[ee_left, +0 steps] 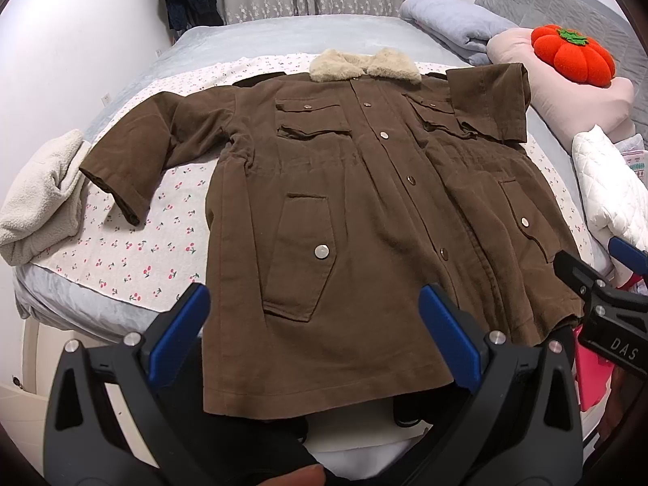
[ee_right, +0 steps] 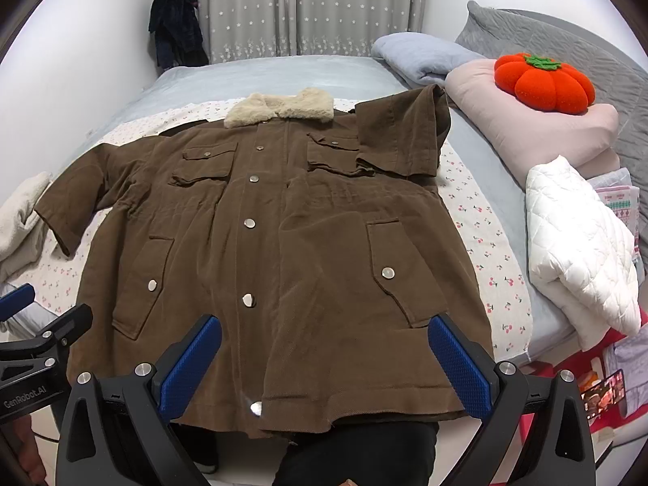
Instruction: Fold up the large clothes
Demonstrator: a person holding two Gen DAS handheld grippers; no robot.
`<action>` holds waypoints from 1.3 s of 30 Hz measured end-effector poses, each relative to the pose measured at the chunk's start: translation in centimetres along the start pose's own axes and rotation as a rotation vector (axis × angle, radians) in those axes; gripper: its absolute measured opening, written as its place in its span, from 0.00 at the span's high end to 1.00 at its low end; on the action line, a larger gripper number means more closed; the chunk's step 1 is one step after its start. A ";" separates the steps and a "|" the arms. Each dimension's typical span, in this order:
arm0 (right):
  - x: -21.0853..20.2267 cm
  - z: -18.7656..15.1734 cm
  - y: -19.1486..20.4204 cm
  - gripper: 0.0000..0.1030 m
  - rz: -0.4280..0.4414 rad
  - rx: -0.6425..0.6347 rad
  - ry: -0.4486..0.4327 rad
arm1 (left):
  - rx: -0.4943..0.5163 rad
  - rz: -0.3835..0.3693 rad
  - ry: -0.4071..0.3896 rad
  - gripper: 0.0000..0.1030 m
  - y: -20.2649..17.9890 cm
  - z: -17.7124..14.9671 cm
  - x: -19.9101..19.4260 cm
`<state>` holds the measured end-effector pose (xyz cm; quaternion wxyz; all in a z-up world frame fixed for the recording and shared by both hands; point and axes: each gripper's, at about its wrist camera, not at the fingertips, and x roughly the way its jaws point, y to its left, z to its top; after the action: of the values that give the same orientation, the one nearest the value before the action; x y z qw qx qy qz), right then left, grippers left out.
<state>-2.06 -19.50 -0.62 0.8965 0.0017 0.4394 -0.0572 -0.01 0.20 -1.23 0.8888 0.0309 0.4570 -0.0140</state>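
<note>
A brown coat [ee_left: 364, 202] [ee_right: 303, 243] with a cream fur collar [ee_left: 364, 65] lies front up and buttoned on the bed. Its sleeve [ee_left: 490, 101] on the right is folded across the chest. The other sleeve [ee_left: 133, 154] stretches out to the left. My left gripper [ee_left: 314, 299] hovers open over the hem's left half, and nothing is between its blue pads [ee_left: 182, 332]. My right gripper [ee_right: 324, 324] stands open above the hem's right half, also empty. Each gripper shows at the edge of the other's view: right gripper [ee_left: 603, 263], left gripper [ee_right: 40, 312].
A cherry-print sheet [ee_left: 133, 251] lies under the coat on the grey bed [ee_right: 263, 73]. A cream fleece garment [ee_left: 40, 202] sits at the left. At the right are a white quilted item [ee_right: 579, 251], a pink pillow [ee_right: 567, 133] and an orange pumpkin cushion [ee_right: 542, 81]. A person's dark-clothed legs stand below the hem.
</note>
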 end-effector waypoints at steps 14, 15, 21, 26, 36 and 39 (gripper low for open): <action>0.1 0.1 0.1 0.00 0.004 0.001 -0.002 | -0.002 0.001 0.006 0.01 0.6 -0.4 0.3; 0.1 0.1 0.0 0.00 0.004 0.002 -0.003 | -0.003 0.000 0.008 0.01 0.7 -0.5 0.3; 0.3 0.2 0.2 0.00 0.000 0.000 0.003 | -0.004 0.003 0.015 0.01 0.7 -0.4 0.8; 0.4 0.2 0.4 0.00 -0.002 -0.007 0.008 | -0.004 0.008 0.014 0.01 0.9 -0.4 0.9; 0.6 0.3 0.4 0.00 -0.002 -0.010 0.013 | -0.005 0.008 0.015 0.01 1.0 -0.3 1.0; 0.6 0.2 0.6 0.00 -0.006 -0.015 0.014 | -0.006 0.007 0.018 0.01 1.1 -0.4 1.1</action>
<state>-1.45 -19.02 -1.00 0.8932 -0.0058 0.4461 -0.0567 0.41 1.30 -2.34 0.8848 0.0300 0.4649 -0.0094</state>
